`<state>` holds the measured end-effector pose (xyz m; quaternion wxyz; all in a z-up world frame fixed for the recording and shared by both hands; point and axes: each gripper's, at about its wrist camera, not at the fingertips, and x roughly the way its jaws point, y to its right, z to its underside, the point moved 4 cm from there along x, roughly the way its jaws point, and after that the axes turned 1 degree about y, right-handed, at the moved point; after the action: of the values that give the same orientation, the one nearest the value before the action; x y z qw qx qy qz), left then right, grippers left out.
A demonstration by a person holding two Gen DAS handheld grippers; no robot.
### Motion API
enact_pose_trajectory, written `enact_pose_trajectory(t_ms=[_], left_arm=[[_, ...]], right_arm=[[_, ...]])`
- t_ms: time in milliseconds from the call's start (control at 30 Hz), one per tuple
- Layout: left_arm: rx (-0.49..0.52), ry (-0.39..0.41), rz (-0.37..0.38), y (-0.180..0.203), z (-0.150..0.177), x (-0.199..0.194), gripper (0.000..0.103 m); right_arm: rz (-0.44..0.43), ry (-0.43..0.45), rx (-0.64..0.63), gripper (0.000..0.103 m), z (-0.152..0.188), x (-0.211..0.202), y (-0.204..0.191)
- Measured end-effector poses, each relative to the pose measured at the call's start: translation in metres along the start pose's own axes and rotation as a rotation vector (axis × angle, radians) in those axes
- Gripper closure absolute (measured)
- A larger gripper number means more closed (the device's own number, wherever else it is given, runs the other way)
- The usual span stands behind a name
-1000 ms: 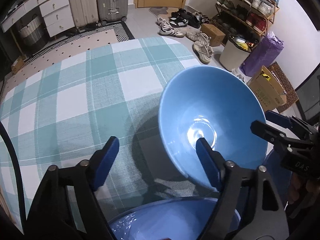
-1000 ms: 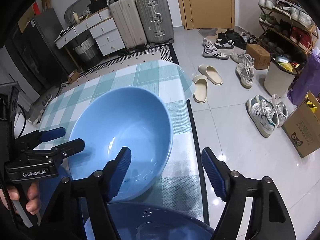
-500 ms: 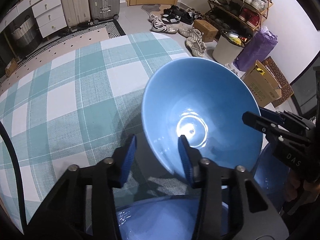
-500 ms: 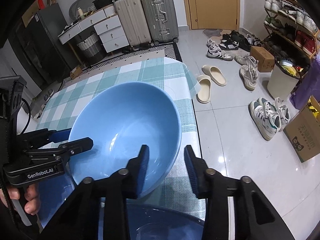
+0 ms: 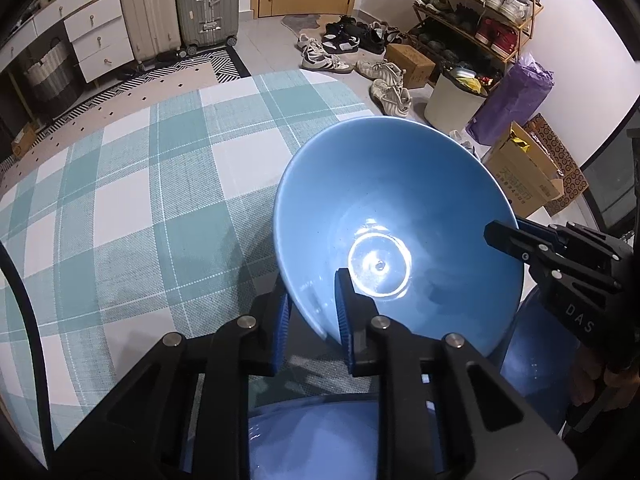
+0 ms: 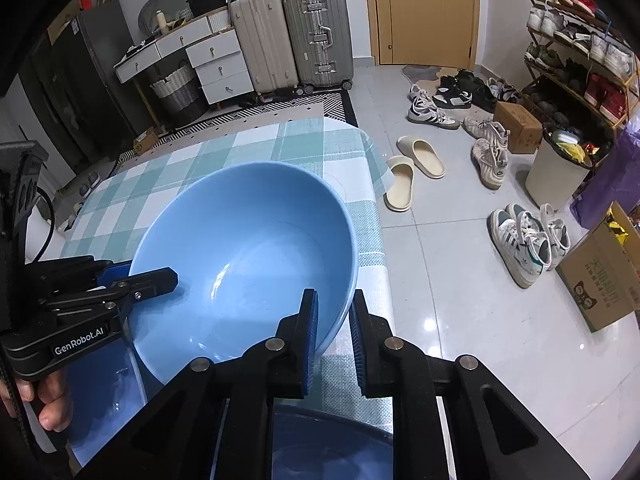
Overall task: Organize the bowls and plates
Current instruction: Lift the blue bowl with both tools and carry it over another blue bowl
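The large glossy light-blue ceramic bowl [image 5: 396, 236] is held tilted above the teal-and-white checked tablecloth [image 5: 120, 200], near the table's right edge, with both grippers on its rim. The left gripper [image 5: 310, 322] has its fingers nearly closed, one blue pad inside the bowl wall and one outside, clamped on the near rim. The right gripper [image 6: 333, 330] is likewise drawn in tight on the opposite rim, one finger inside and one outside. From each wrist view the other gripper is seen pinching the far side of the bowl.

Below the held bowl lie further blue dishes: a blue glossy dish [image 5: 316, 436] directly under the left gripper and a darker blue dish [image 6: 332, 440] under the right. Whether these are bowls or plates cannot be determined.

Judgement: the step in hand is the two-handed carrying of the bowl toward a stack. The next move calls for levelling the bowl, centring it over the chosen dish, and lowering it evenly before either grip is released; uneven release risks a slip on the glazed rim.

Legible writing: "GenRobot.AI" on the left gripper body in the right wrist view; "DAS" on the right gripper in the left wrist view. Print on the cardboard box [image 6: 600, 284] on the floor is unreadable.
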<state>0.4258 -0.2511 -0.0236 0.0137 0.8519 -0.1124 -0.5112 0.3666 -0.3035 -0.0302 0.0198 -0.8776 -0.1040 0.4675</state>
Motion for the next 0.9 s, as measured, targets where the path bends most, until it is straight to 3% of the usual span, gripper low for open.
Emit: enact_pose_trajectory(t_ms=[433,900], left_arm=[[-0.010,0.029,-0.010,-0.002,-0.003,-0.007,0.085],[-0.018,0.102,-0.010,0.000,-0.006,-0.043,0.085]], right_arm=[[0.002,0.041,-0.006,0.087,-0.003,-0.006,-0.002],[0.005,0.111,-0.019,0.087,-0.012,-0.034,-0.012]])
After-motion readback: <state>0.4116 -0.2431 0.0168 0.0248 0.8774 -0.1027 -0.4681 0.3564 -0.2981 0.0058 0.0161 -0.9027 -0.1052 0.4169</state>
